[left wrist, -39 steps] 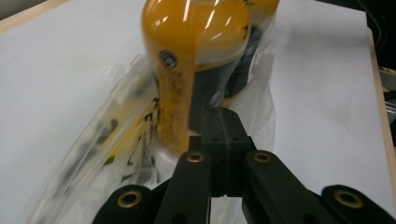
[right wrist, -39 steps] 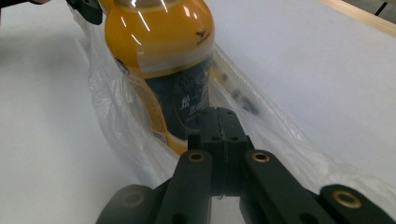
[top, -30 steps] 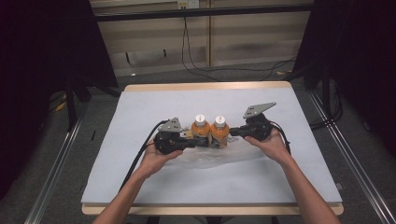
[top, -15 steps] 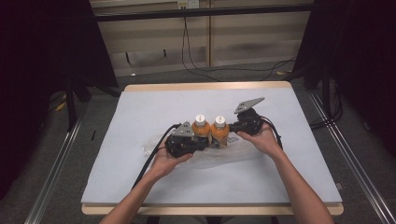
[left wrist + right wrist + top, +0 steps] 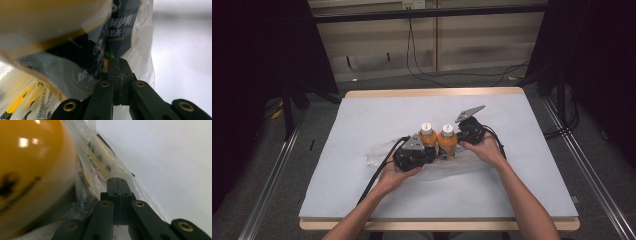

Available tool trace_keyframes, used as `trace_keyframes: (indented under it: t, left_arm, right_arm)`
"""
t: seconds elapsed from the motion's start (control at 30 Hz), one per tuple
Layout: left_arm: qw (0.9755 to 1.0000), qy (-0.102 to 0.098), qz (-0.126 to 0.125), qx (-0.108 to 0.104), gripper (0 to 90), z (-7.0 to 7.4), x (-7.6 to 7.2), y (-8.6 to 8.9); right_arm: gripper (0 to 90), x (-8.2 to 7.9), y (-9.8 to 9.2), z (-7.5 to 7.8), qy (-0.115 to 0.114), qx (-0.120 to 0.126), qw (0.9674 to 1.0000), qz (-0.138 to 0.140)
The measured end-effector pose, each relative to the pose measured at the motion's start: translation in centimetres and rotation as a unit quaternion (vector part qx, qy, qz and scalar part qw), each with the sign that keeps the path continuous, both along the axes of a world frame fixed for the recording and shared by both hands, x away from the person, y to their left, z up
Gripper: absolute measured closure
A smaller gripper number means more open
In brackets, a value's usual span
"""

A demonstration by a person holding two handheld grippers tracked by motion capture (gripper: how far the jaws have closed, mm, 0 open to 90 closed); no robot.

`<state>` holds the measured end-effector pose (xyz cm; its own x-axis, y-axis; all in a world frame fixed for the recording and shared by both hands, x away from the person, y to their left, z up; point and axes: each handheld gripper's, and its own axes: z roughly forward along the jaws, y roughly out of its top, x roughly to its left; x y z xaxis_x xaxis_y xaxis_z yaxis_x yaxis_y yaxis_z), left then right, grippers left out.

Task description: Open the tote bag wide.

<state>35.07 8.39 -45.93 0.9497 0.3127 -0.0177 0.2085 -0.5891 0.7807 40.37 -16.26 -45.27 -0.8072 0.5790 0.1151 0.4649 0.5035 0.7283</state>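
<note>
Two orange bottles with white caps stand side by side mid-table, the left bottle (image 5: 427, 137) and the right bottle (image 5: 447, 140). A clear plastic bag (image 5: 379, 155) lies crumpled around their bases. My left gripper (image 5: 430, 152) is low against the left bottle; my right gripper (image 5: 458, 141) is beside the right bottle. In the left gripper view the left gripper (image 5: 117, 61) is shut, its tip against the bag (image 5: 142, 42) with a dark label behind. In the right gripper view the right gripper (image 5: 116, 180) is shut, lying along the bag (image 5: 100, 162) beside an orange bottle (image 5: 32, 177). Whether film is pinched is unclear.
The white-topped table (image 5: 362, 115) has a wooden edge, with bare surface on all sides of the bottles. Black cables trail from both grippers toward the near side. Metal rails run along the floor on the left and right, and dark curtains flank the table.
Both hands have drawn inward toward the two bottles and sunk lower. The left gripper shifted right, the right gripper shifted left. The bottles have stayed in place.
</note>
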Motion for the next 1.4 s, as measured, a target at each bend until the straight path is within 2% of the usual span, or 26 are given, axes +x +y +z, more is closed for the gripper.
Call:
trace_keyframes:
  t: [0.1,0.13,0.2,0.23,0.3,0.33,0.37,0.4,0.47,0.53,0.6,0.7,0.73,0.77,0.83,0.87,0.93,1.03,1.13,1.2,1.27,1.33,1.37,1.4]
  left_arm:
    - [1.0,0.0,0.005,0.0,90.0,-0.5,-0.2,-0.3]
    - [1.0,0.0,0.002,0.008,90.0,-0.6,-0.2,-0.3]
    - [0.9999,0.009,0.003,-0.003,90.0,-0.9,-0.2,-0.3]
    - [0.9997,0.018,0.004,-0.019,90.0,-0.9,-0.2,-0.4]
    - [0.9996,0.01,0.005,-0.025,90.0,-0.5,-0.2,-0.4]
    - [0.9994,0.007,0.005,-0.034,90.0,-0.4,-0.3,-0.4]
    - [0.9995,0.006,0.007,-0.031,90.0,-0.4,-0.3,-0.4]
    - [0.9998,0.001,0.01,-0.016,90.0,-0.6,-0.3,-0.5]
    - [0.9998,0.007,0.014,-0.01,90.0,-1.4,-0.2,-0.6]
    - [0.9999,0.001,0.014,0.005,90.0,-1.7,-0.4,-0.7]
    - [0.9998,-0.005,0.017,0.005,90.0,-1.9,-0.6,-0.8]
    - [0.9998,0.003,0.019,0.004,90.0,-2.1,-0.6,-0.5]
    - [0.9997,0.002,0.019,0.013,90.0,-2.2,-0.7,-0.3]
    - [0.9998,0.005,0.018,0.009,90.0,-2.4,-0.7,-0.3]
    - [0.9996,0.01,0.011,0.024,90.0,-2.7,-0.9,-0.2]
    - [0.9998,0.012,0.011,0.012,90.0,-2.9,-0.9,-0.1]
    - [0.9996,0.016,0.011,0.021,90.0,-2.7,-0.9,0.0]
    - [0.9996,0.022,0.006,0.018,90.0,-2.8,-1.0,-0.1]
    - [0.9996,0.008,-0.003,0.025,90.0,-2.7,-1.6,-0.3]
    - [0.9995,0.024,-0.004,0.023,90.0,-2.7,-1.8,-0.1]
    - [0.9996,0.023,-0.005,0.013,90.0,-2.8,-1.9,-0.1]
    - [0.9995,0.021,-0.01,0.024,90.0,-2.7,-2.1,-0.2]
    - [0.9996,0.019,-0.011,0.019,90.0,-2.7,-2.3,-0.3]
    - [0.9994,0.016,-0.017,0.025,90.0,-2.7,-2.4,-0.3]
  right_arm:
    - [90.0,0.2,0.1,-0.4,0.007,-0.001,1.0,-0.002]
    - [90.0,0.3,0.1,-0.7,0.011,0.002,0.9999,-0.003]
    - [90.0,0.4,0.2,-1.2,0.017,-0.004,0.9998,-0.004]
    - [90.0,0.5,0.3,-1.4,0.018,-0.002,0.9998,-0.005]
    - [90.0,0.5,0.3,-1.8,0.024,-0.004,0.9997,-0.006]
    - [90.0,0.5,0.3,-1.9,0.027,-0.004,0.9996,-0.006]
    - [90.0,0.6,0.4,-2.1,0.027,-0.002,0.9996,-0.005]
    - [90.0,0.6,0.4,-2.2,0.03,-0.007,0.9995,-0.007]
    - [90.0,0.7,0.5,-2.4,0.035,-0.007,0.9994,-0.007]
    - [90.0,0.7,0.5,-2.7,0.037,-0.01,0.9992,-0.006]
    - [90.0,0.8,0.5,-2.8,0.041,-0.006,0.9991,-0.008]
    - [90.0,0.8,0.4,-3.0,0.05,-0.007,0.9986,-0.016]
    - [90.0,0.9,0.4,-3.1,0.049,-0.005,0.9987,-0.016]
    - [90.0,0.9,0.4,-3.1,0.051,-0.001,0.9985,-0.018]
    - [90.0,1.0,0.4,-3.2,0.053,0.001,0.9984,-0.021]
    - [90.0,1.1,0.4,-3.2,0.056,0.002,0.9982,-0.023]
    - [90.0,1.3,0.3,-3.2,0.057,0.004,0.9981,-0.024]
    - [90.0,1.6,0.4,-3.2,0.057,-0.001,0.9979,-0.029]
    - [90.0,1.9,0.5,-3.2,0.059,0.0,0.9978,-0.032]
    - [90.0,2.1,0.5,-3.2,0.06,0.002,0.9976,-0.034]
    - [90.0,2.1,0.7,-3.1,0.06,-0.005,0.9976,-0.034]
    - [90.0,2.3,0.8,-3.1,0.061,-0.005,0.9977,-0.031]
    - [90.0,2.4,0.8,-3.1,0.062,-0.005,0.9975,-0.033]
    - [90.0,2.5,0.8,-3.1,0.063,-0.002,0.9974,-0.034]
